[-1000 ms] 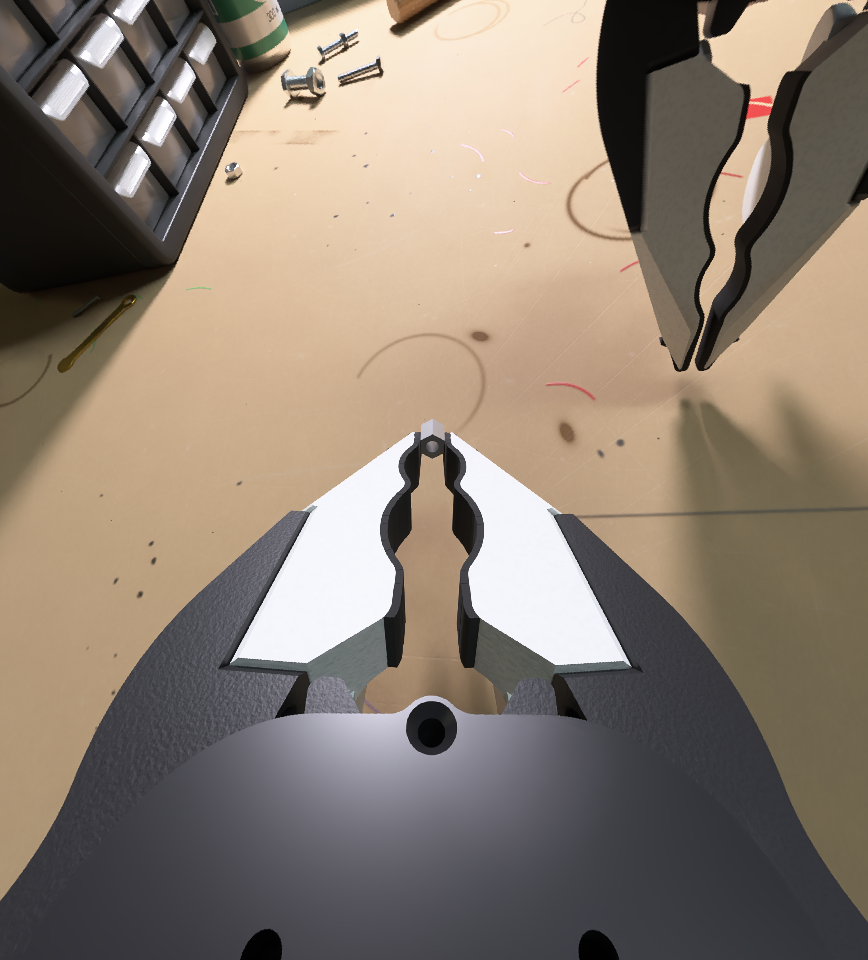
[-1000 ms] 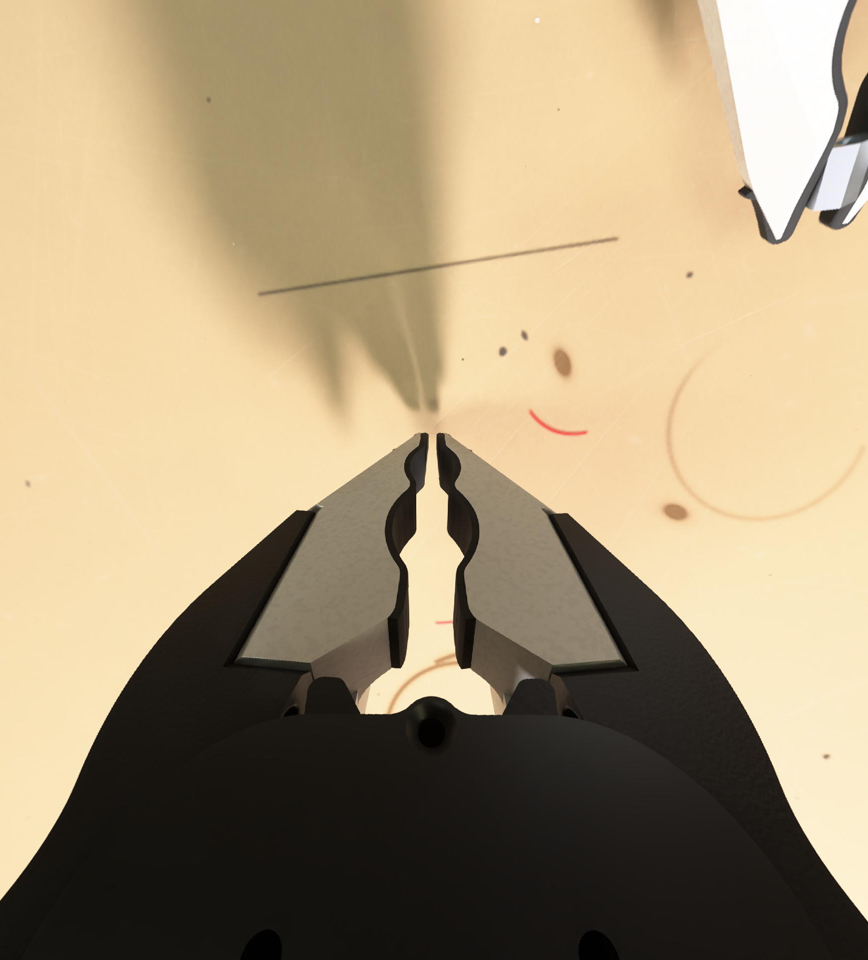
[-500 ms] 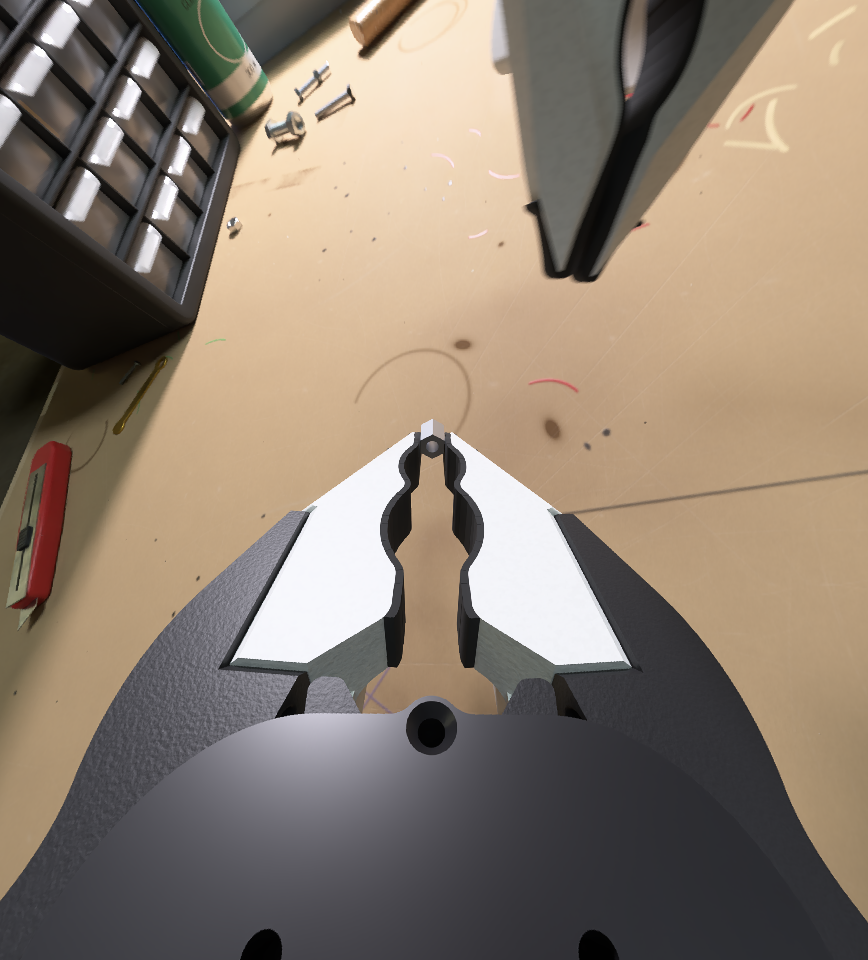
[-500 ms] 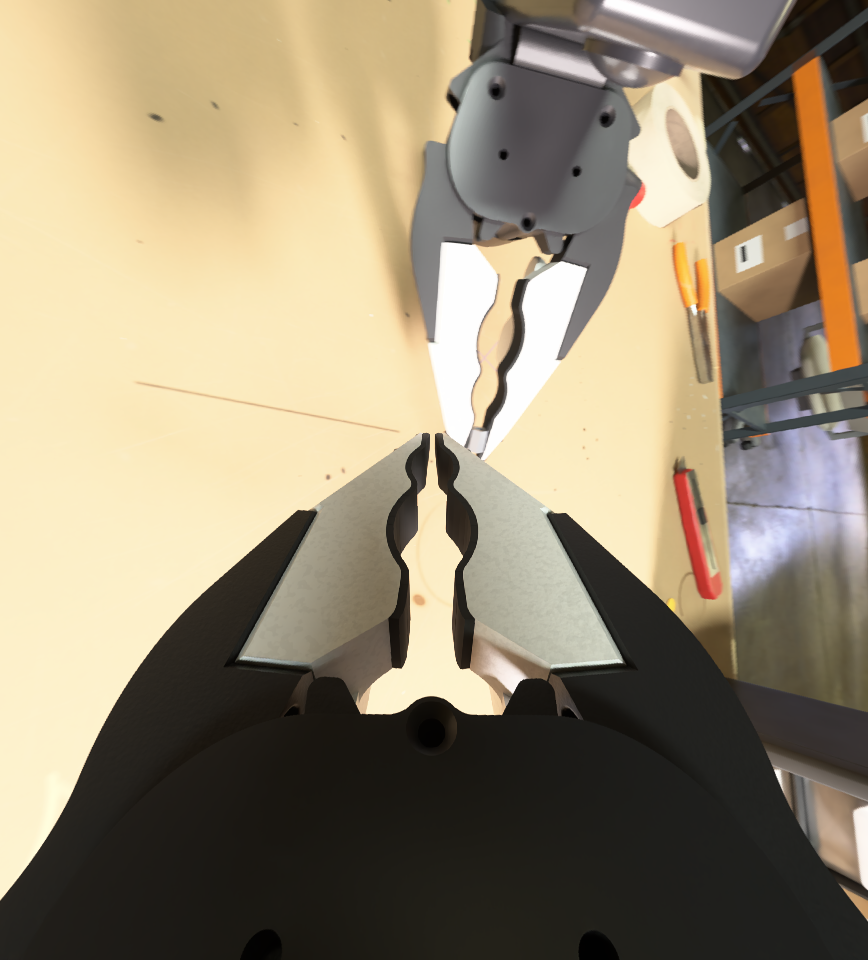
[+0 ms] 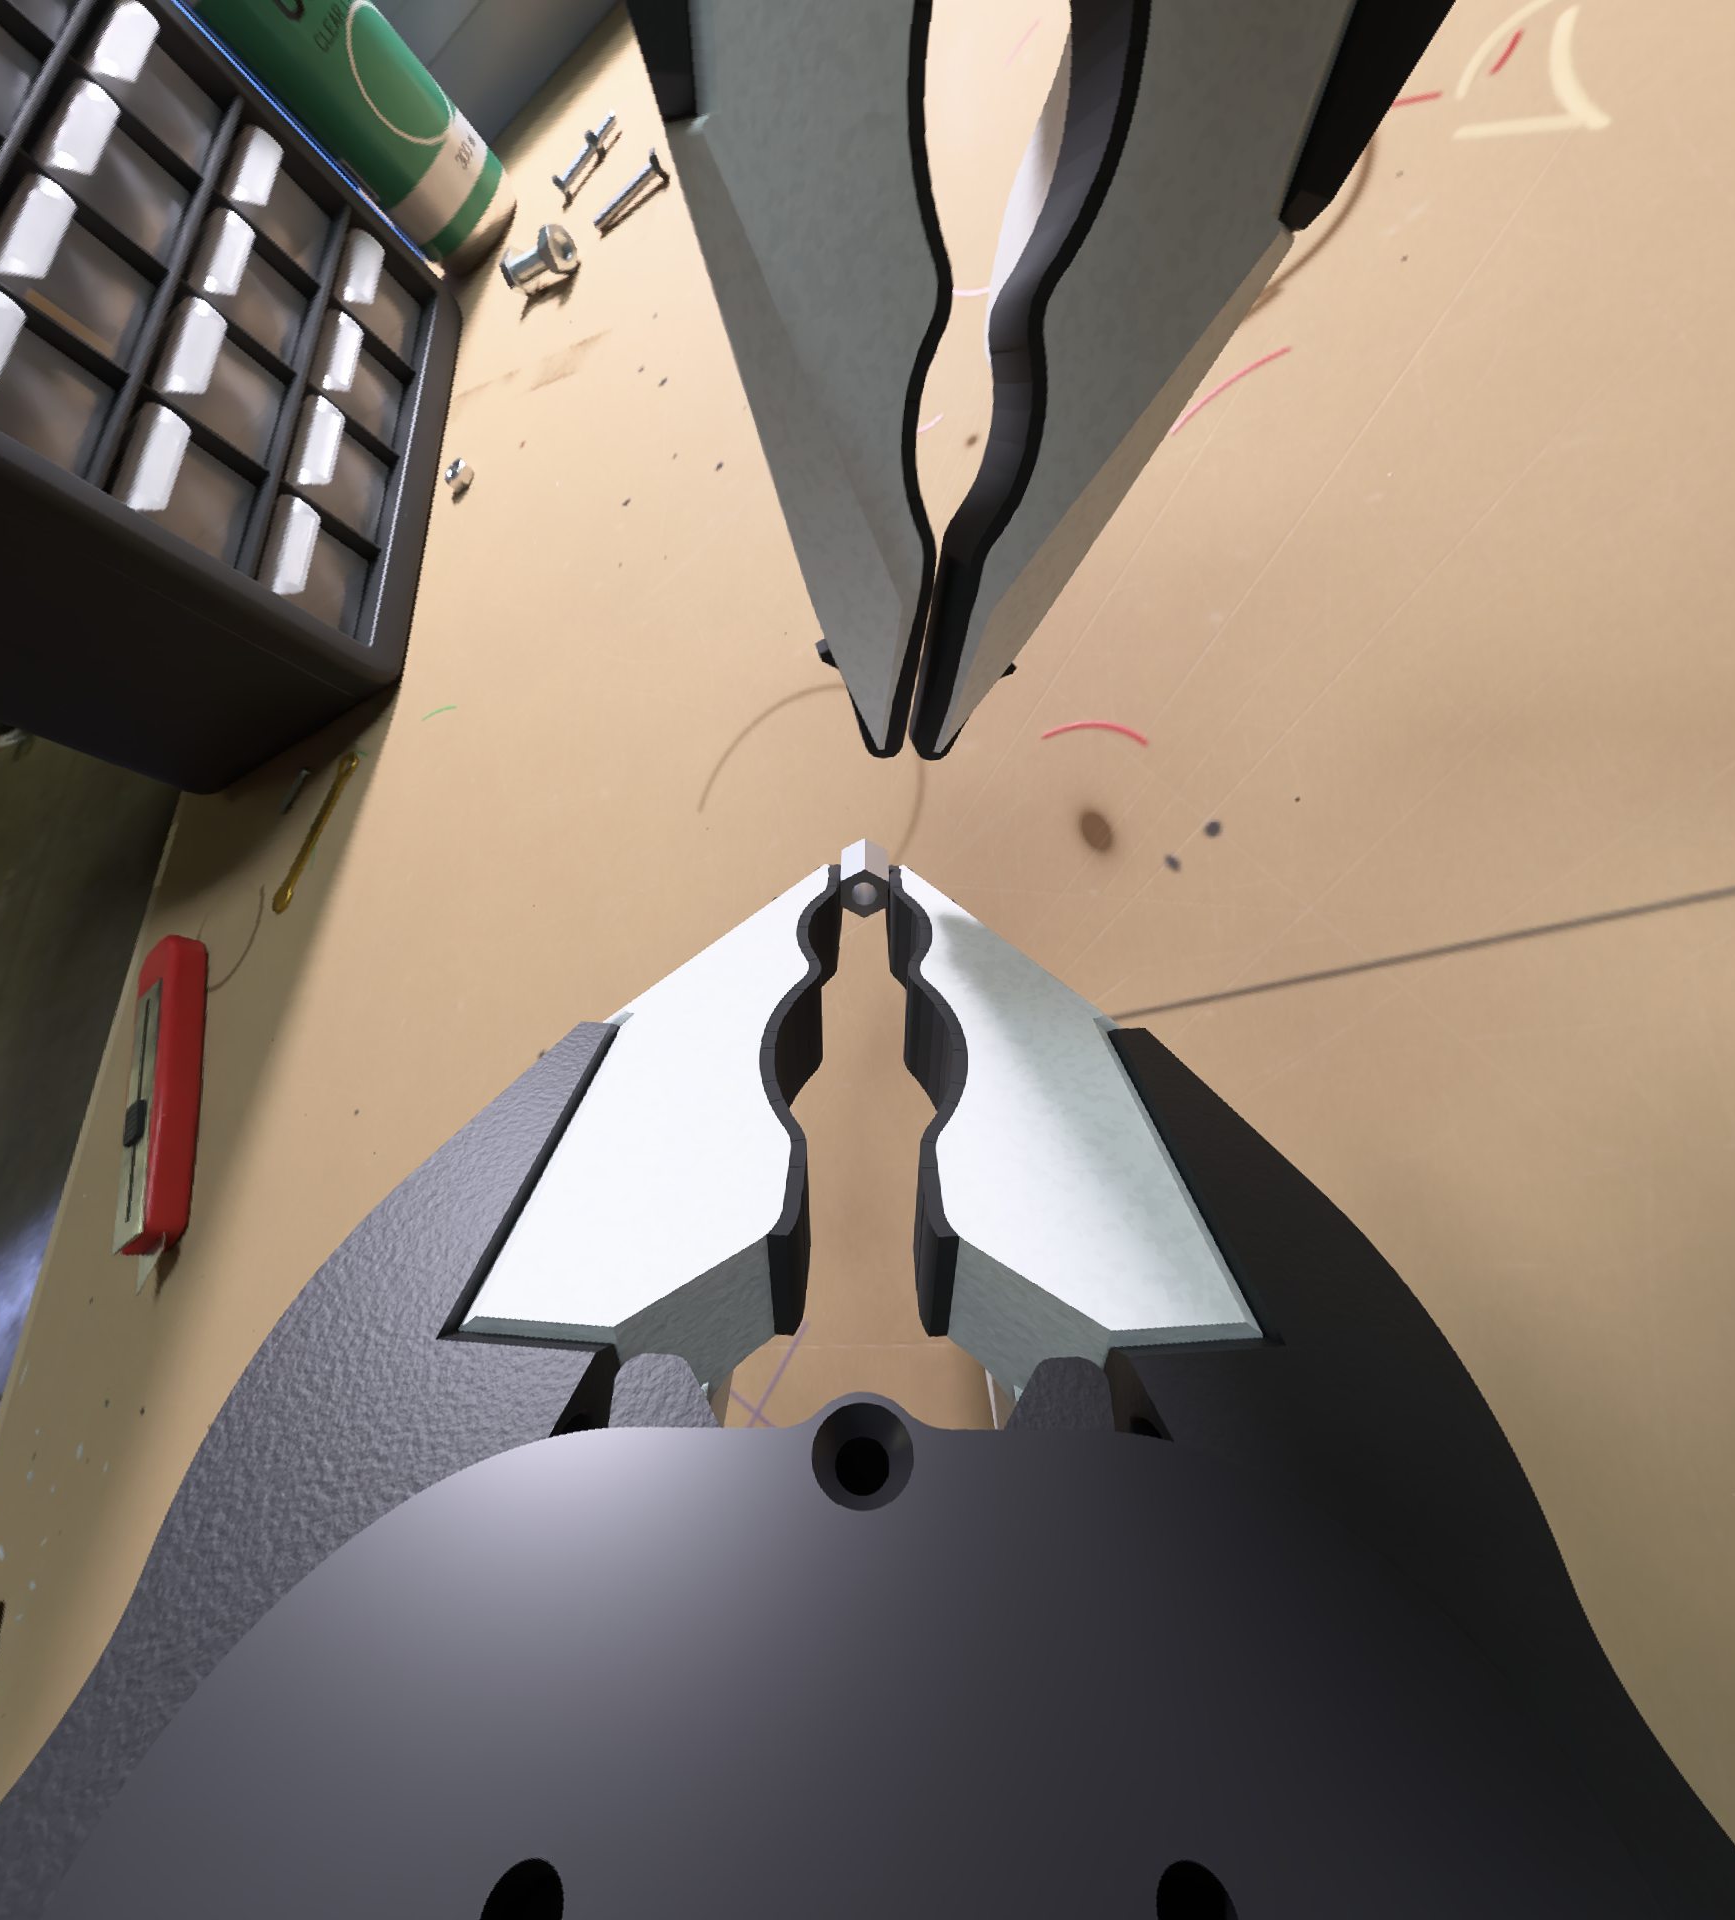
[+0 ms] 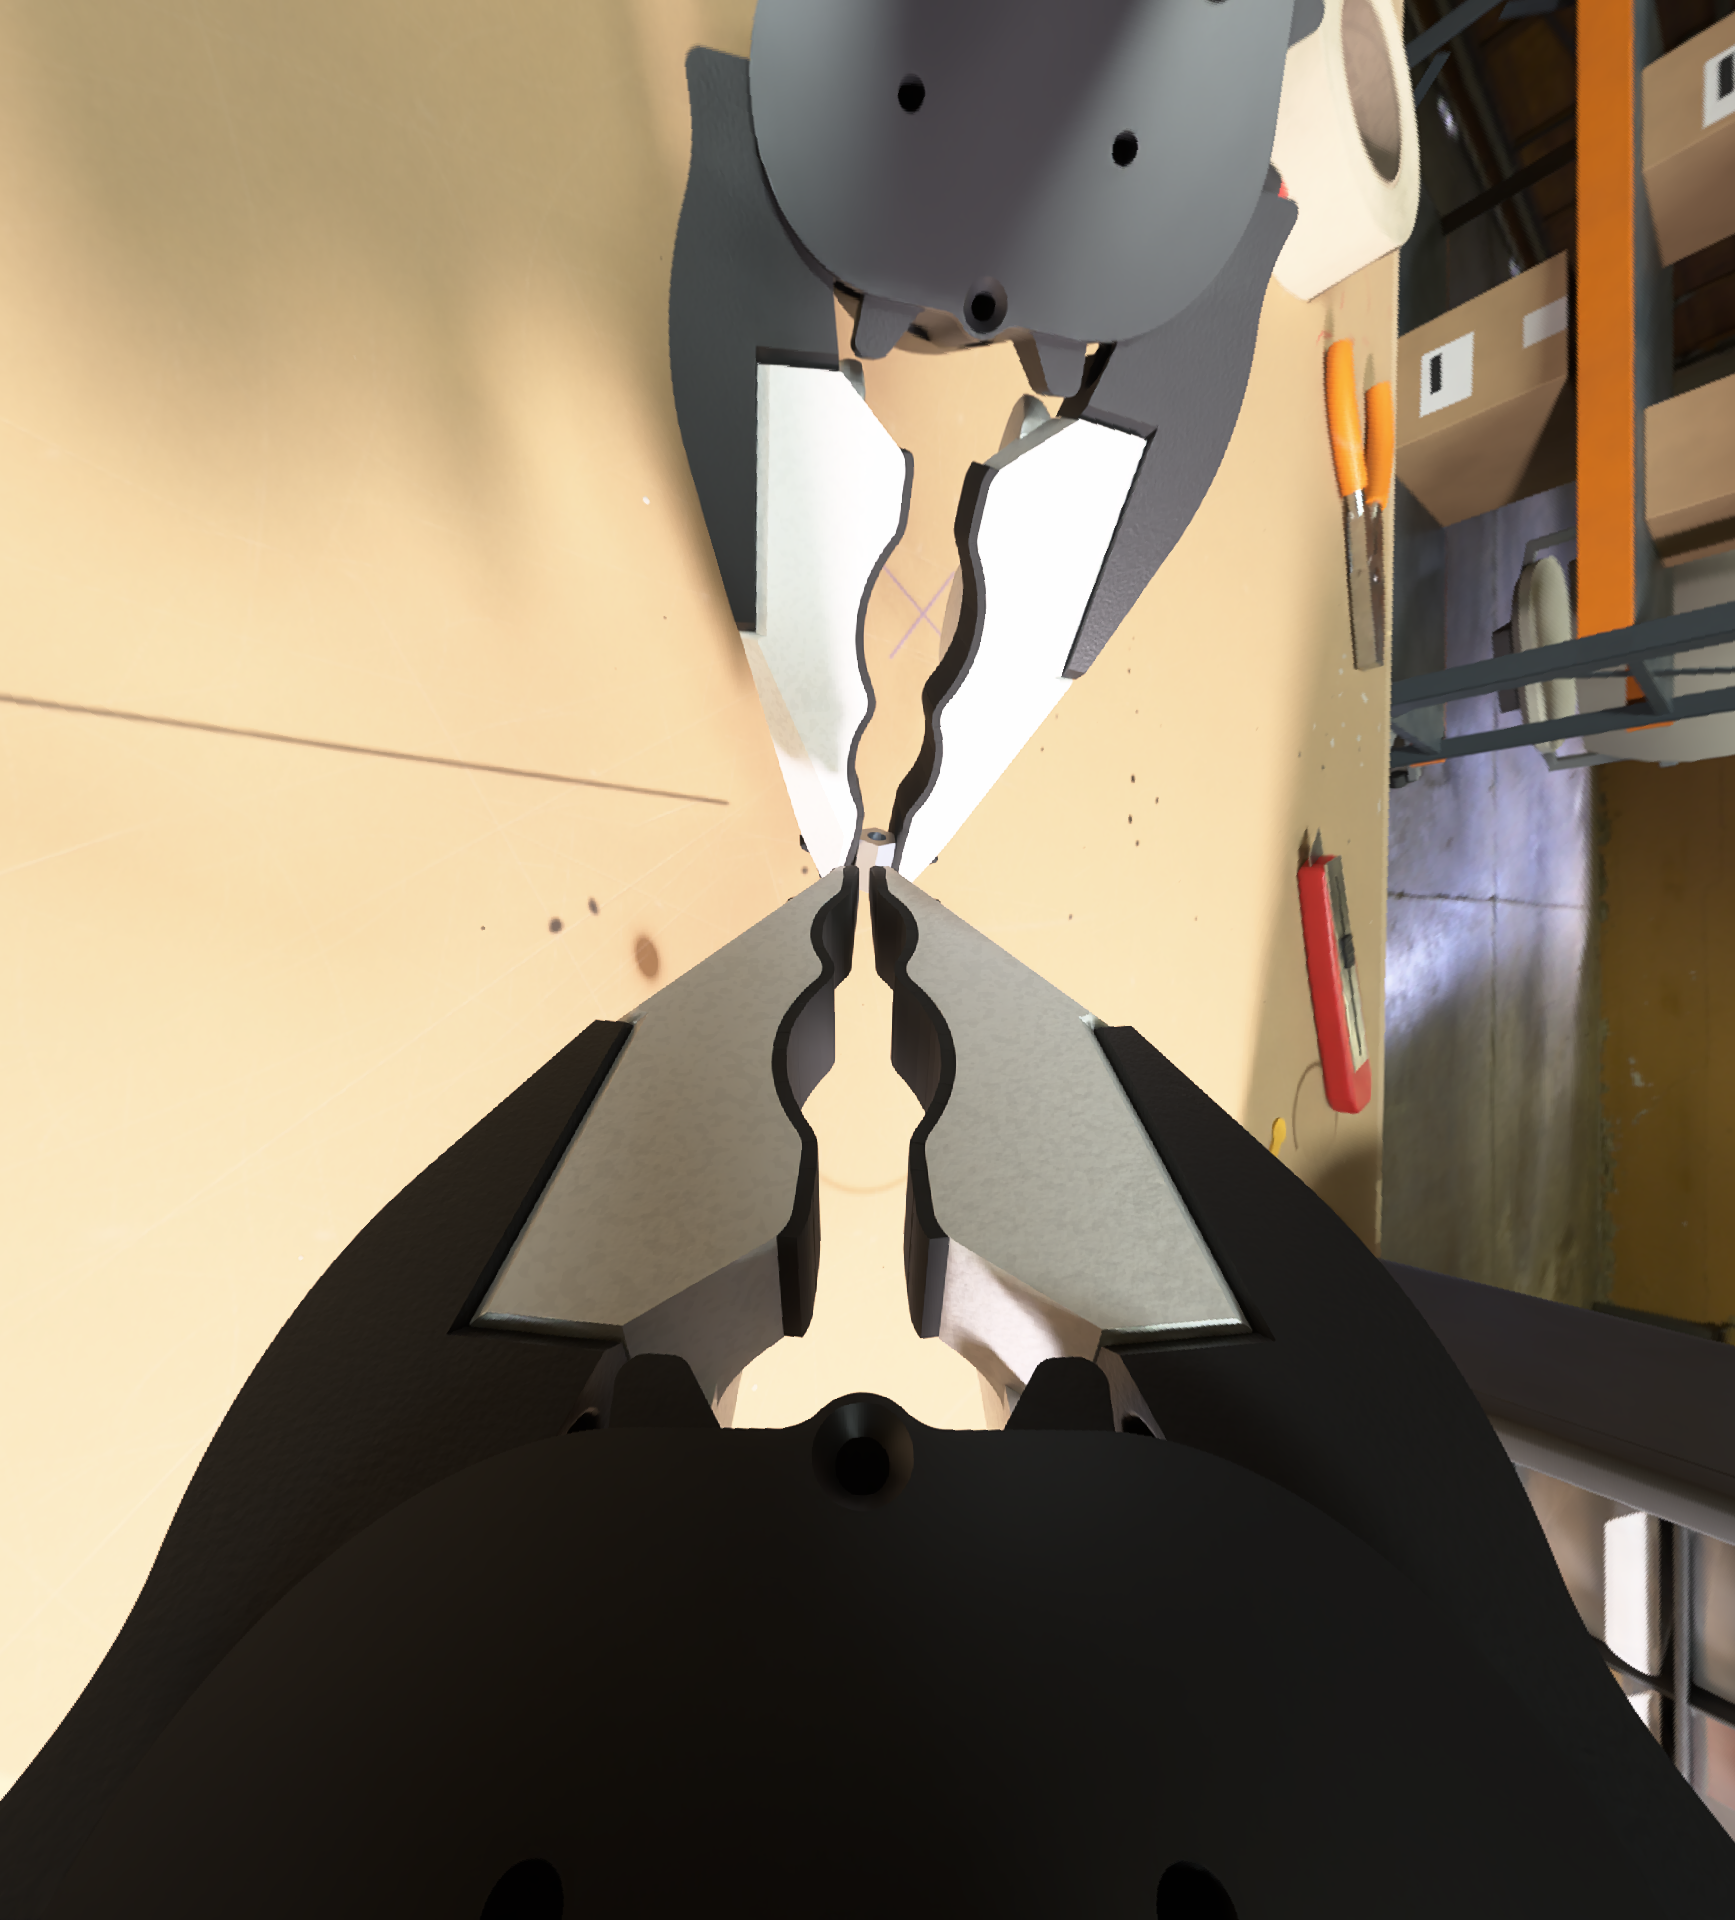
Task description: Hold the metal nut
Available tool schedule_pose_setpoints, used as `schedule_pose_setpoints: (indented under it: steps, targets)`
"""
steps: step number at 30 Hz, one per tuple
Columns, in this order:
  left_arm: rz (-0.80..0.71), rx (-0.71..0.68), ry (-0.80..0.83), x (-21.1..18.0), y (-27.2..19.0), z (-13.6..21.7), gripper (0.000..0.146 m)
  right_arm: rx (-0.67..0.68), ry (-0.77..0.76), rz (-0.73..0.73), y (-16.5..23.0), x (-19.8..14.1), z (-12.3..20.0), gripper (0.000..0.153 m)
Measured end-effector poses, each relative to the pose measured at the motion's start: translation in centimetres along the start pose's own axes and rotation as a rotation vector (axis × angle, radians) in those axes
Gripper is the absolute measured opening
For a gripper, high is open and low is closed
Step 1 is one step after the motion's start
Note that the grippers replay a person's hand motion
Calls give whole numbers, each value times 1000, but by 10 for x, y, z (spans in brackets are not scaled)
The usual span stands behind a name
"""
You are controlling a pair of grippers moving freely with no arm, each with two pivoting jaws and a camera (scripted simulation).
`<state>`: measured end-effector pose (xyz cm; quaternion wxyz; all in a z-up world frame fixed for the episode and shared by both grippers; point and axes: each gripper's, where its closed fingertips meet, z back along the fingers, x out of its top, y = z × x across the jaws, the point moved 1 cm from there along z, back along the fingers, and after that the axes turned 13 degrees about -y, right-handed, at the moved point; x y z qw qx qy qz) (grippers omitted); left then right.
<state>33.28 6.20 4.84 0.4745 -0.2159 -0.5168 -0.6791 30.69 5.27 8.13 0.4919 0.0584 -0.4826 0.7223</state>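
Observation:
A small silver hexagonal metal nut (image 5: 863, 883) is pinched at the tips of my left gripper (image 5: 864, 896), held above the tan workbench. My left gripper is shut on the nut. The nut also shows in the right wrist view (image 6: 877, 847), at the tips of the left gripper (image 6: 875, 852) facing me. My right gripper (image 6: 863, 881) is shut and empty, tip to tip with the left one, just short of the nut. In the left wrist view the right gripper (image 5: 908, 743) points down at the nut with a small gap.
A dark drawer cabinet (image 5: 136, 343) stands at the left, with a green can (image 5: 395, 135), bolts (image 5: 541, 260) and a loose nut (image 5: 459, 476) near it. A red utility knife (image 5: 162, 1091) lies by the bench's left edge. A tape roll (image 6: 1362, 135) and orange-handled tools (image 6: 1356, 499) lie beyond.
The right gripper has swung round to face the left gripper tip to tip and come close to the nut. The left gripper still holds the nut.

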Motion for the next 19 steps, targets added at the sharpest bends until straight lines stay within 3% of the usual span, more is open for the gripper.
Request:
schedule_pose_setpoints:
  steps: [10,19]
  targets:
    - [-1,-17,24,-7,-5,-6,8,32,-16,-82,4,-4,-5,1]
    - [-28,-26,17,-11,-7,-8,8,47,10,-61,7,-8,-8,2]
